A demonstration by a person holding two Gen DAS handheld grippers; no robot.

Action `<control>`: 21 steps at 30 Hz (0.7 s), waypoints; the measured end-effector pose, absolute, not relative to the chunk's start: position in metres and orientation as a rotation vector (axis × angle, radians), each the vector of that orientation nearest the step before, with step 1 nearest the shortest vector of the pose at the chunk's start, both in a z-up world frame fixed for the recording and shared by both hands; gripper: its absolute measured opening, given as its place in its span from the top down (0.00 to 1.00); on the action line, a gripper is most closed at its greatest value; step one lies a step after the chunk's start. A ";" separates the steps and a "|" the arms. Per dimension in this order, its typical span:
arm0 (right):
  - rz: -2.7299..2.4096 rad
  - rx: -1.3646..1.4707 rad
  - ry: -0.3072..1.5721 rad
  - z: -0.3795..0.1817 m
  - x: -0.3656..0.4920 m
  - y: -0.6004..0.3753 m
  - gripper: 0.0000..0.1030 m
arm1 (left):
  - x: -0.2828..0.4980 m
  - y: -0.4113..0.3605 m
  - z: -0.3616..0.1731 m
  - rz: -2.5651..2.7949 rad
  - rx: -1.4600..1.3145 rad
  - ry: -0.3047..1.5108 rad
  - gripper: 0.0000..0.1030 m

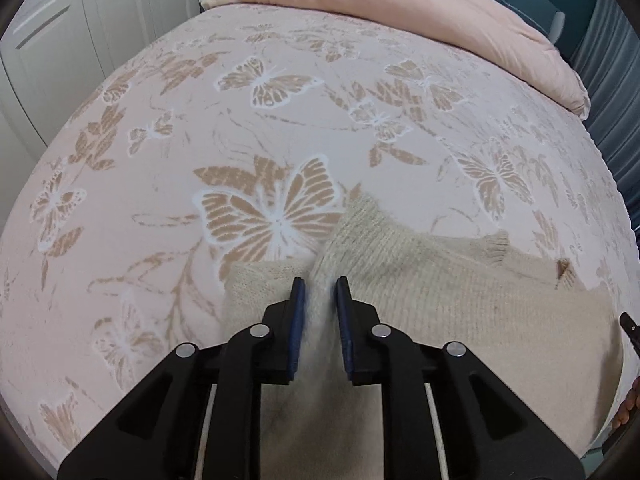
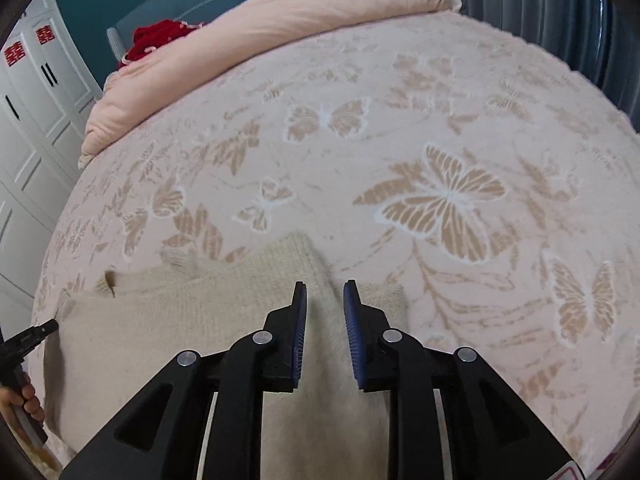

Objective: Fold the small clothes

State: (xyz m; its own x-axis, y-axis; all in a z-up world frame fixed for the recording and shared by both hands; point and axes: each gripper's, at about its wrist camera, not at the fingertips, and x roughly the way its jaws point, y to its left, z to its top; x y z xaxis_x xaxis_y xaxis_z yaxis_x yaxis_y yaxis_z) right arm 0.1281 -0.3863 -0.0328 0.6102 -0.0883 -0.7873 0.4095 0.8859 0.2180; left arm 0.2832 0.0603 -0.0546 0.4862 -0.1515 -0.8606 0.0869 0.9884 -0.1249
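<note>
- Beyond the cream knit sweater (image 1: 460,300), the butterfly-print bedspread (image 1: 280,120) lies bare from 9 through 12 o'clock.
- A rolled pink duvet (image 1: 400,12) blocks the far edge, 12 to 2 o'clock.
- White wardrobe doors (image 1: 60,40) bound the 10 o'clock side.

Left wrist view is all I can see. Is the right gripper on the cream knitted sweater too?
Observer: The right gripper has the cream knitted sweater between its blue pads. I cannot tell whether they pinch it.
Operator: Where on the sweater?
Observer: Near its right-hand edge in the right wrist view, over the pink butterfly-patterned bedspread.
Operator: Anything on the wardrobe?
Observer: Two red paper cut-outs are stuck on the white wardrobe doors.
</note>
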 end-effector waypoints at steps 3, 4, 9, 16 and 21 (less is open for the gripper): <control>-0.152 0.379 0.820 -0.007 0.102 -0.330 0.79 | 0.239 0.055 -0.032 -0.198 -0.106 1.023 0.83; -0.084 0.393 0.828 -0.008 0.095 -0.306 0.79 | 0.222 0.050 -0.028 -0.230 -0.138 1.027 0.82; 0.161 0.351 0.983 -0.056 0.078 -0.186 0.88 | 0.141 -0.001 -0.059 -0.336 -0.130 1.106 0.62; -0.094 0.417 0.996 -0.082 0.028 -0.272 1.00 | 0.132 0.053 -0.080 -0.234 -0.112 1.127 0.63; -0.259 0.554 1.005 -0.087 -0.020 -0.353 1.00 | 0.134 0.093 -0.089 -0.240 -0.167 1.137 0.67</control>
